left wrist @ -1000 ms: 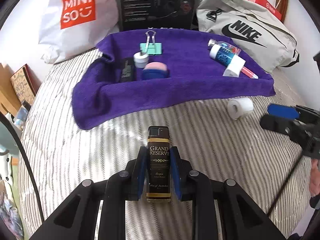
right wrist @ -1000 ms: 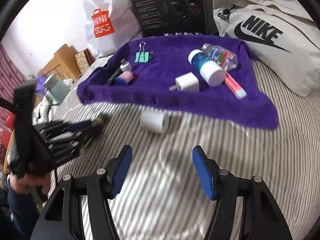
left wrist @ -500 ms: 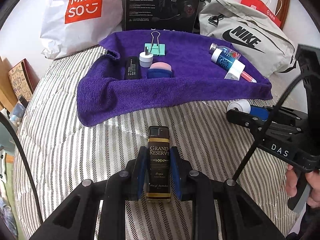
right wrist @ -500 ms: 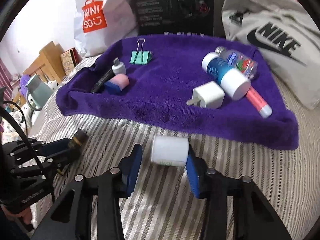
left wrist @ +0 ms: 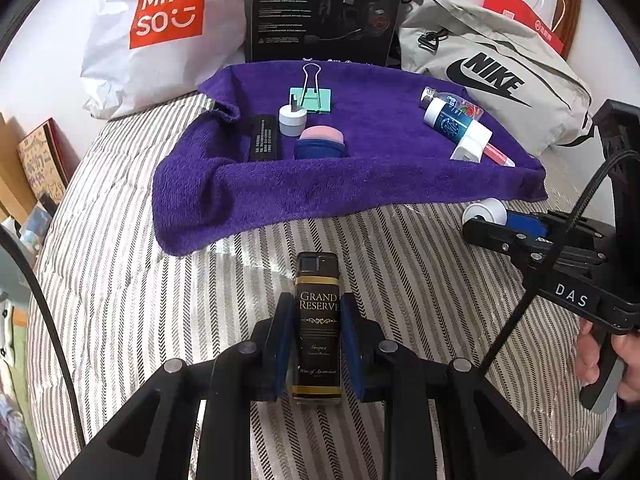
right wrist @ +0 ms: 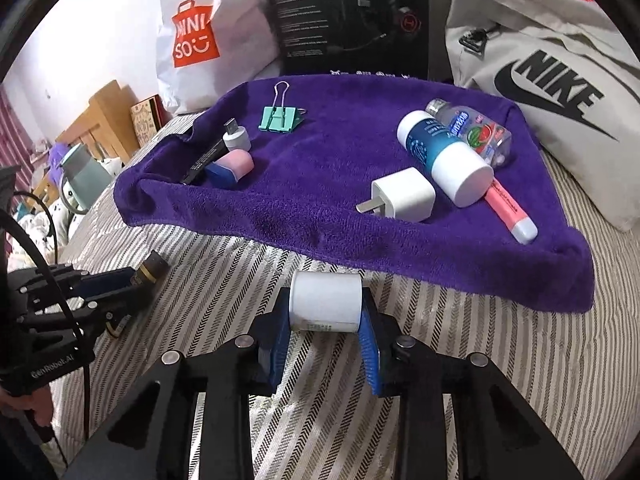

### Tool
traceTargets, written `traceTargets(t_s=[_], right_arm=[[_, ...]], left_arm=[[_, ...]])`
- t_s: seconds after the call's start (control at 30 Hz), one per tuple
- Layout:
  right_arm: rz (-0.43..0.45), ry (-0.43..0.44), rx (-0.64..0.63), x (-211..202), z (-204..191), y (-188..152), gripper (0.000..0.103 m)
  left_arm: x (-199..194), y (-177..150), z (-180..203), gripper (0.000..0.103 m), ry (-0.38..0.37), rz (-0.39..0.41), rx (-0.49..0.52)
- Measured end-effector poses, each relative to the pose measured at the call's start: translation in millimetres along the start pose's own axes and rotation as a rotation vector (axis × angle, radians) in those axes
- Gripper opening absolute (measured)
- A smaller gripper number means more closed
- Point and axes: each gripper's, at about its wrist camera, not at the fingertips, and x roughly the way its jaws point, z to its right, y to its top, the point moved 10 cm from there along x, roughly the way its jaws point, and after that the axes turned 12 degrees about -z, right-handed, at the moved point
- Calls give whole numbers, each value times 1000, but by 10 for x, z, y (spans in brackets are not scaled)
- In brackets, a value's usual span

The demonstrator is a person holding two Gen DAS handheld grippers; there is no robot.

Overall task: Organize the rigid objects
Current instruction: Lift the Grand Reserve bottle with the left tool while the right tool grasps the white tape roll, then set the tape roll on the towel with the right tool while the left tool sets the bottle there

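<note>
My left gripper (left wrist: pixel 317 312) is shut on a black "Grand Reserve" lighter (left wrist: pixel 317 320) and holds it over the striped bedspread, in front of the purple towel (left wrist: pixel 360 184). My right gripper (right wrist: pixel 325 308) is shut on a white tape roll (right wrist: pixel 325 300), just in front of the towel's near edge (right wrist: pixel 400 256); the roll also shows in the left wrist view (left wrist: pixel 484 211). On the towel lie a green binder clip (right wrist: pixel 280 118), a white charger plug (right wrist: pixel 400 196), a blue-and-white bottle (right wrist: pixel 444 160), a pink highlighter (right wrist: pixel 510 212) and a pink-and-blue item (right wrist: pixel 232 166).
Behind the towel stand a white Miniso bag (left wrist: pixel 160 28), a black headset box (left wrist: pixel 324 8) and a grey Nike bag (left wrist: pixel 492 76). A black stick (left wrist: pixel 264 138) and a small white USB adapter (left wrist: pixel 292 120) lie at the towel's left. Wooden furniture (right wrist: pixel 100 120) is at far left.
My right gripper moved forward to the white tape roll and closed on it. My left gripper kept hold of the lighter and edged slightly closer to the towel.
</note>
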Motion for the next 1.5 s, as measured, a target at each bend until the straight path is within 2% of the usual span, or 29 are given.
traceTargets(t_s=[0.27,0.5,0.87,1.17,1.37,1.5], right_arm=[[-14,55,-2,-130,55,-49,31],[-7,63,-25,-338,99,-140,31],[-12,120,-32,-399,91,-165,31],[5,151,-39,-492,121,13,31],[40,140,-50,-563,169,319,31],[44,127,-72,-462,188,601,31]], left_arm=[[-90,-8,-113,23,-102,3,-76],[-163,32,-111,23,-87,10,-76],[-247,305,-18,23,-77,26,-35],[-297,648,6,23,-79,47,-6],[-258,892,-39,23,-75,49,1],[-193,980,-70,23,-77,38,2]])
